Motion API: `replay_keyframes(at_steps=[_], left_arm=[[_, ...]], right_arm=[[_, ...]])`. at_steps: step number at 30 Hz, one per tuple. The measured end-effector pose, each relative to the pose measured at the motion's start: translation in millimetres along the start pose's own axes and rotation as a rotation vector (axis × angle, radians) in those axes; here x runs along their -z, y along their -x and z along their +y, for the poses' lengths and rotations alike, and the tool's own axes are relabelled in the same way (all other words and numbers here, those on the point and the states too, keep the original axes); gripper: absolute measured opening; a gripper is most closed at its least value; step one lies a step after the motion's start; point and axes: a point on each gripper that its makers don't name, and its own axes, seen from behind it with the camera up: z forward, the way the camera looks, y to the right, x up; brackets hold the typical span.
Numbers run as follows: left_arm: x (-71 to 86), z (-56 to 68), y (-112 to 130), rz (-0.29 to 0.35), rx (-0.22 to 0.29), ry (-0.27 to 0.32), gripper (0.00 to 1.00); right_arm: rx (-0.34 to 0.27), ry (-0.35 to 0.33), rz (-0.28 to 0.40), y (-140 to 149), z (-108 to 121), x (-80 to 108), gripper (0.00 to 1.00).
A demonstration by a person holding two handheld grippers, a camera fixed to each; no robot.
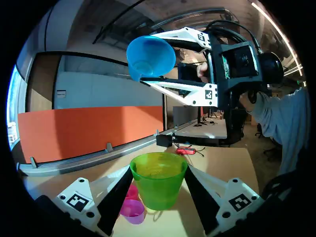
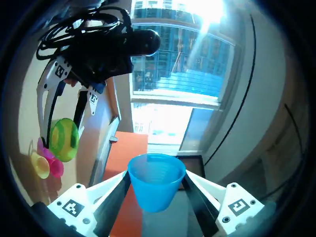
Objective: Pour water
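My left gripper is shut on a green cup, held upright just above the wooden table. High above it, my right gripper is shut on a blue cup tipped on its side, its mouth facing the camera. In the right gripper view the blue cup sits between the fingers of my right gripper, and farther off at left the left gripper holds the green cup. No water stream is visible.
A purple cup, a pink cup and a yellow cup lie on the table under the green cup; pink cups and a yellow one show again. A red object with cables lies farther back. An orange panel runs behind the table edge.
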Motion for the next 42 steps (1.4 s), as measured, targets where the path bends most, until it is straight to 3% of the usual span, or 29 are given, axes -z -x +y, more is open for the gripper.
replay_keyframes(at_steps=[17, 31, 37, 42], left_arm=[[0.6, -3.9, -2, -0.001, -0.01, -0.009, 0.87], [2.4, -4.2, -5, 0.002, -0.015, -0.011, 0.87], [1.7, -4.6, -6, 0.003, -0.014, -0.01, 0.87], [0.8, -4.0, -7, 0.003, -0.019, -0.009, 0.87]], right_arm=[[-0.604, -0.023, -0.005, 11, -15, 18.5, 0.9], [-1.142, -0.073, 0.024, -9, -26, 24.6, 0.9], [-1.331, -0.11, 0.032, -18, -28, 23.9, 0.9], [-1.437, -0.126, 0.037, -21, -27, 24.4, 0.9]])
